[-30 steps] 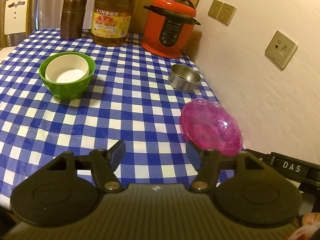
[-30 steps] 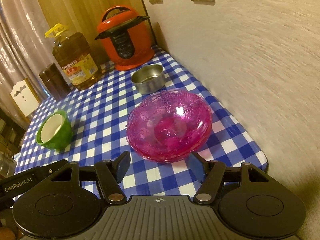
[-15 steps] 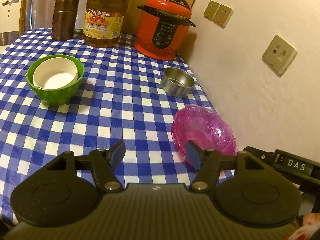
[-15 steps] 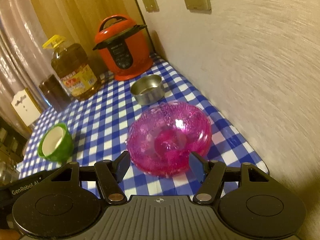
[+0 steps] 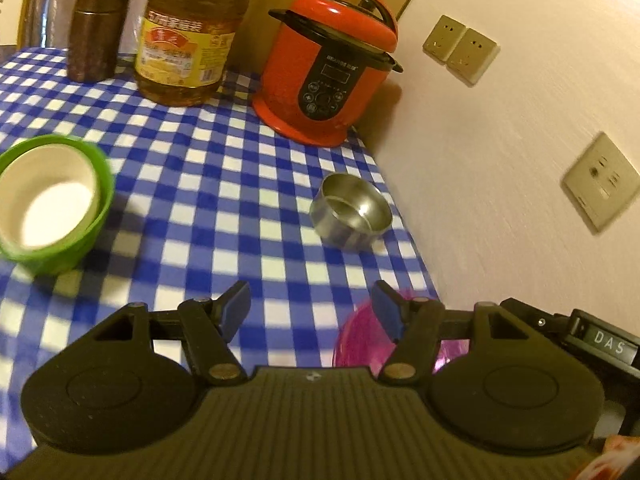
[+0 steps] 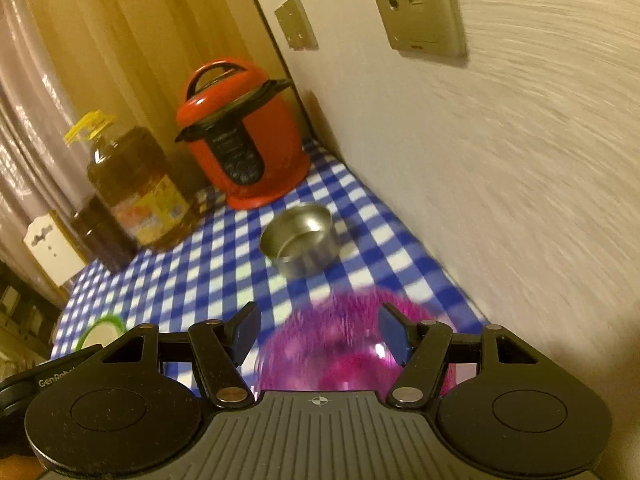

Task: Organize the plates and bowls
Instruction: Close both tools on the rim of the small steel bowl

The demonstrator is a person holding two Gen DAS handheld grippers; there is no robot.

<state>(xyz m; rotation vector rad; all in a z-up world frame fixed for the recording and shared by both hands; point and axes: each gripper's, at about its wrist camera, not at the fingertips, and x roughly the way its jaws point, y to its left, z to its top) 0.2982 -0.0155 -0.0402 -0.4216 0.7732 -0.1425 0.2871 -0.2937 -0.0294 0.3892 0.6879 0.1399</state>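
Right gripper (image 6: 318,334) is spread wide, gripping nothing; pink dish (image 6: 344,356) sits just below its fingers. Drop lower, straddle the near rim, squeeze gently. Left gripper (image 5: 312,310) gapes, empty.

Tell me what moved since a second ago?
Both grippers moved forward and lower. The right gripper, open, now reaches over the pink glass bowl, which fills the gap between its fingers. The left gripper, open too, slid ahead toward the steel bowl. Nothing was grabbed. The green bowl, white bowl inside it and red cooker stayed put.
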